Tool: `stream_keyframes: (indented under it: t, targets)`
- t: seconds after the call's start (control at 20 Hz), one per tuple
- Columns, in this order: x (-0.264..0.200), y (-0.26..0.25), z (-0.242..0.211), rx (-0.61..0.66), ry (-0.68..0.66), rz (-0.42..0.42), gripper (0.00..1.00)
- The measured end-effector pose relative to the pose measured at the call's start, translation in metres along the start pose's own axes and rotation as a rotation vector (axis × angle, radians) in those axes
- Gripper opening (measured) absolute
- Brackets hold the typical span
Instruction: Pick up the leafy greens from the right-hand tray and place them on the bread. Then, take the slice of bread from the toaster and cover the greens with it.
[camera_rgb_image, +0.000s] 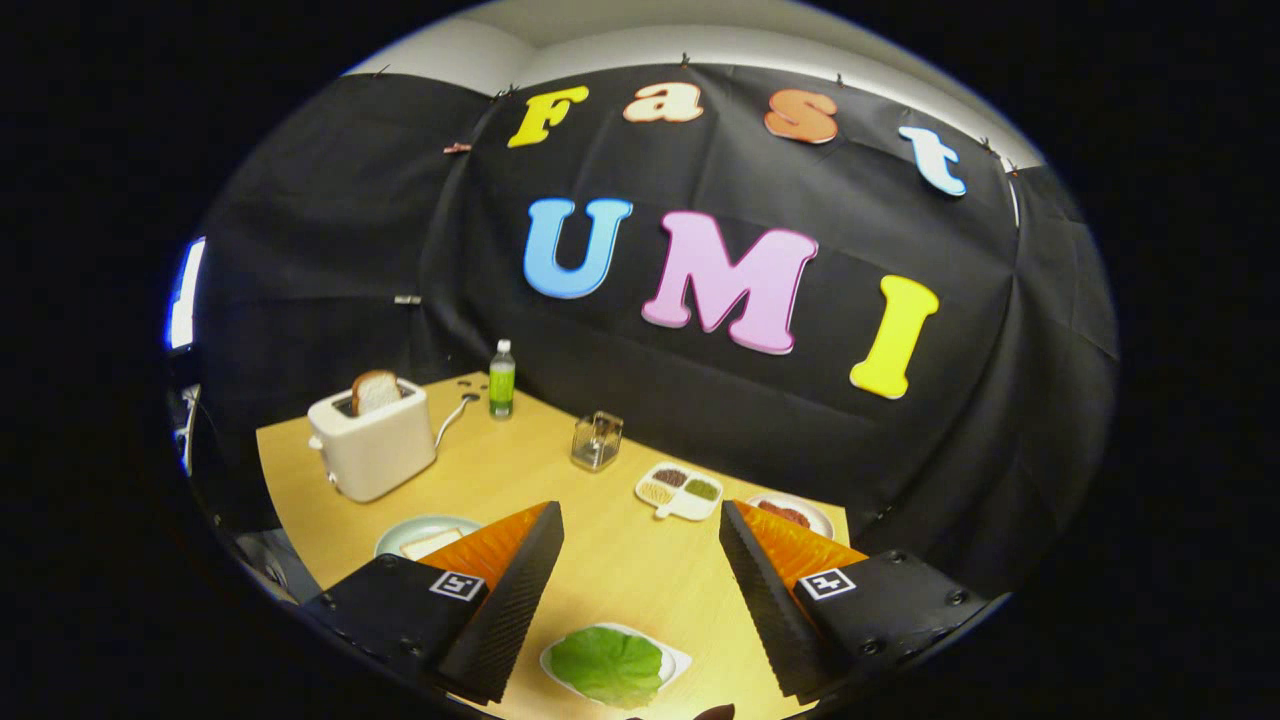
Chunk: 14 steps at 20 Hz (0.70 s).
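Claw (640, 590) wide above greens (608, 664) in tray (678, 660)

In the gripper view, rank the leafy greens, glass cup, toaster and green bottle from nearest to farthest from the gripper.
The gripper is open and holds nothing.
1. Leafy greens: on a white tray between the fingers.
2. Glass cup: ahead, mid-table.
3. Toaster: off to the left, bread slice sticking up.
4. Green bottle: at the table's far edge by the wall.

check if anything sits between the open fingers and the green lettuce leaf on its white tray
Nothing visible does. The green lettuce leaf lies uncovered on its white tray, low between the gripper's spread fingers. Only bare wooden table lies ahead of it; the divided white dish and glass jar stand farther off.
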<state>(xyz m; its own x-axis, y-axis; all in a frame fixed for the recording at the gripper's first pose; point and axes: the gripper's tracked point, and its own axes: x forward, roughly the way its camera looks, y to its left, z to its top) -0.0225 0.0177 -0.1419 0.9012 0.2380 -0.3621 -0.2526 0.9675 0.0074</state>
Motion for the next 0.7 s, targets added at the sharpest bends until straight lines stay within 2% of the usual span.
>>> stream_keyframes:
  t: [0.25, 0.5, 0.6, 0.7]
  targets:
    - [0.011, 0.003, -0.109, -0.005, 0.252, 0.066, 0.96]
    - [0.016, 0.019, -0.192, 0.038, 0.444, 0.130, 0.95]
    - [0.019, 0.023, -0.217, 0.047, 0.501, 0.151, 0.87]
    - [0.024, 0.027, -0.238, 0.069, 0.557, 0.163, 0.85]
